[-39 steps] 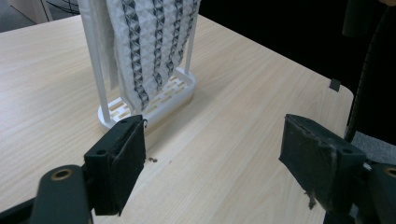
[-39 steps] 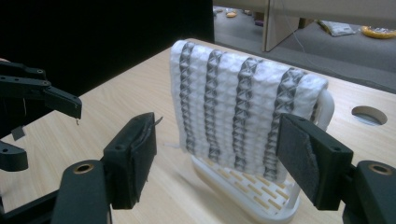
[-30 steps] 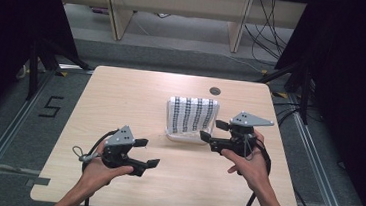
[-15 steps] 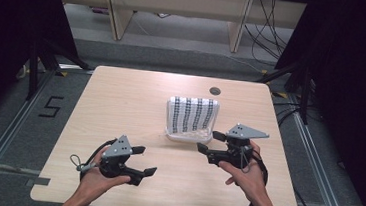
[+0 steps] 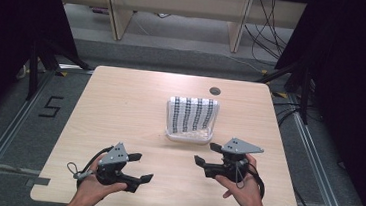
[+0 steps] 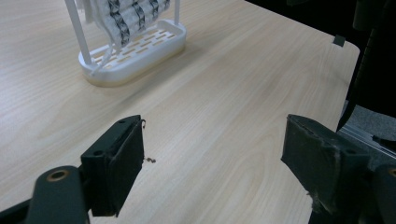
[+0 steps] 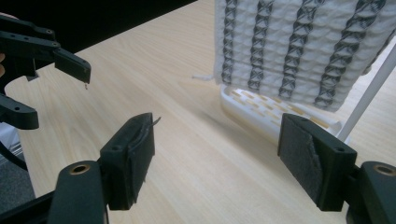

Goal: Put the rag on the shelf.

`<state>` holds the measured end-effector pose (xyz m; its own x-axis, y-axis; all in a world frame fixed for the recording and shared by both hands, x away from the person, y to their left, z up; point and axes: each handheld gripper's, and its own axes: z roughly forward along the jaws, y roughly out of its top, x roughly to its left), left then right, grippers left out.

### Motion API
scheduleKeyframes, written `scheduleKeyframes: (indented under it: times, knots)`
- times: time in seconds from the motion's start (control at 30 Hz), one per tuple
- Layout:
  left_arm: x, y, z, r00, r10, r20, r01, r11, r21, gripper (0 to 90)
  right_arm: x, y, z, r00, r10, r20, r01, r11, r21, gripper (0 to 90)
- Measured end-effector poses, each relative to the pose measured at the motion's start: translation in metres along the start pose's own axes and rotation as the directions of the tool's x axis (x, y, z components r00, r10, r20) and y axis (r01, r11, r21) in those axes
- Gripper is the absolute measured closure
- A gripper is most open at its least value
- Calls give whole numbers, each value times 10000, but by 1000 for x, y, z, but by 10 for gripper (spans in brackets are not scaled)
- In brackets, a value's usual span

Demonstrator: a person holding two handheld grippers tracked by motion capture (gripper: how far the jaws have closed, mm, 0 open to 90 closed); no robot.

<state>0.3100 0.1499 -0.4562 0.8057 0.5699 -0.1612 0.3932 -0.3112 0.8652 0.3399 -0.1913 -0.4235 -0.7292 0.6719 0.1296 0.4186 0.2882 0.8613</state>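
Both grippers have come back toward the near edge of the table since a second ago, away from the rack. Before, the right gripper was close beside the rack's near right corner; now it is well apart from it, near the front right of the table. The left gripper has also moved nearer to the person, at the front left.

The left gripper is held in the person's left hand, and its jaws stand wide apart with nothing between them. In the left gripper view only bare wood is between the two black jaws. The right gripper, held in the right hand, is also spread wide and empty; in the right gripper view bare table is seen between the jaws, and the other gripper shows at the upper left.

The white rack stands upright a little right of the table's middle, farther from the person than both grippers. It has a slotted base and thin white posts. A white cloth with dark patterned stripes hangs over it; in the right gripper view the cloth hangs above the base. A small round hole is in the table top behind the rack, near the far edge.
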Motion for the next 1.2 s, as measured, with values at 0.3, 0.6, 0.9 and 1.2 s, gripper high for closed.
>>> scheduleKeyframes:
  times: [0.3, 0.6, 0.9, 1.2]
  knots:
    - [-1, -13, 0, 9999, -10, -113, 13, 9996, 288, 202, 8, -16, -2, 9999, 170, 11, -170, 9997, 147, 281]
    - [-5, -23, -4, 9999, 1, -145, 2, 9998, 222, 201, 13, -34, -5, 9989, 466, -45, -464, 9981, 418, 234]
    - [-8, -34, -5, 9994, -72, -336, 81, 9996, 279, 197, 13, -50, -7, 9981, 611, 41, -613, 9971, 447, 172]
    - [-10, -44, -7, 9995, -29, -313, 39, 9995, 326, 187, 18, -64, -9, 9988, 490, 38, -491, 9966, 658, 169]
